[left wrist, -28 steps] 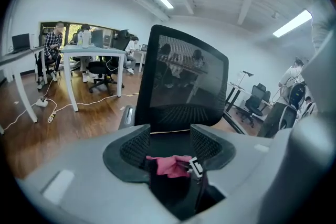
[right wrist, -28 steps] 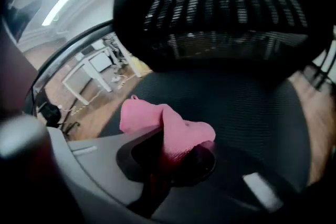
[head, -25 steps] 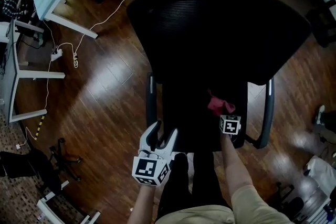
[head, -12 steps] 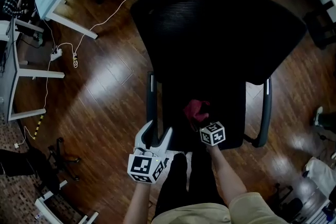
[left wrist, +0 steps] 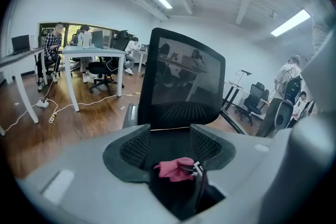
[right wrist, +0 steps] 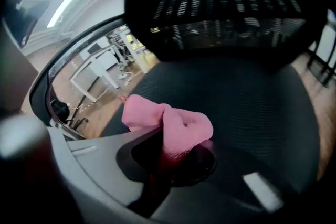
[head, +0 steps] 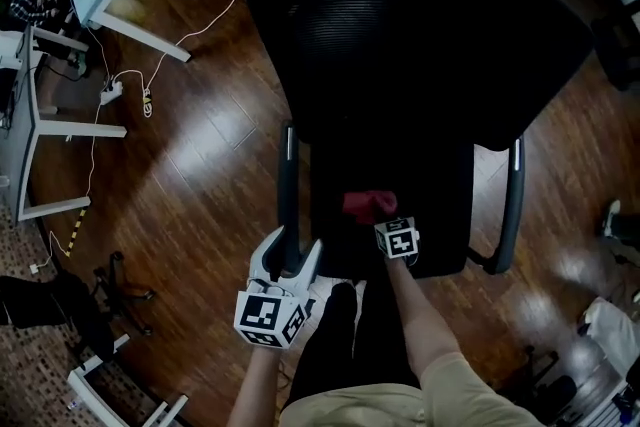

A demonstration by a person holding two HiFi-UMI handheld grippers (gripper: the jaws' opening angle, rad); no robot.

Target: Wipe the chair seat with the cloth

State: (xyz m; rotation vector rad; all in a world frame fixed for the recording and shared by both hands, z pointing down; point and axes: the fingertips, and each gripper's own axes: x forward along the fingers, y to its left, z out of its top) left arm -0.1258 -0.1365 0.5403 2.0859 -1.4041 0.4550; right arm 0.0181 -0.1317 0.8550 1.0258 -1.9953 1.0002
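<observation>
The right forearm reaches forward from the body over the front of the chair seat (head: 440, 195), and the right gripper (head: 388, 218) points toward the backrest (head: 420, 35) with its jaws clamped on the pink cloth (head: 366, 204), which lies bunched on the seat just ahead of it. The left gripper (head: 291, 253) is held low at the seat's front left corner, near the armrest (head: 288, 185), with its jaws apart and nothing between them.

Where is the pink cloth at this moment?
In the head view the pink cloth lies on the chair seat, near its front edge and slightly left of centre, clamped in the right gripper's fingers.
</observation>
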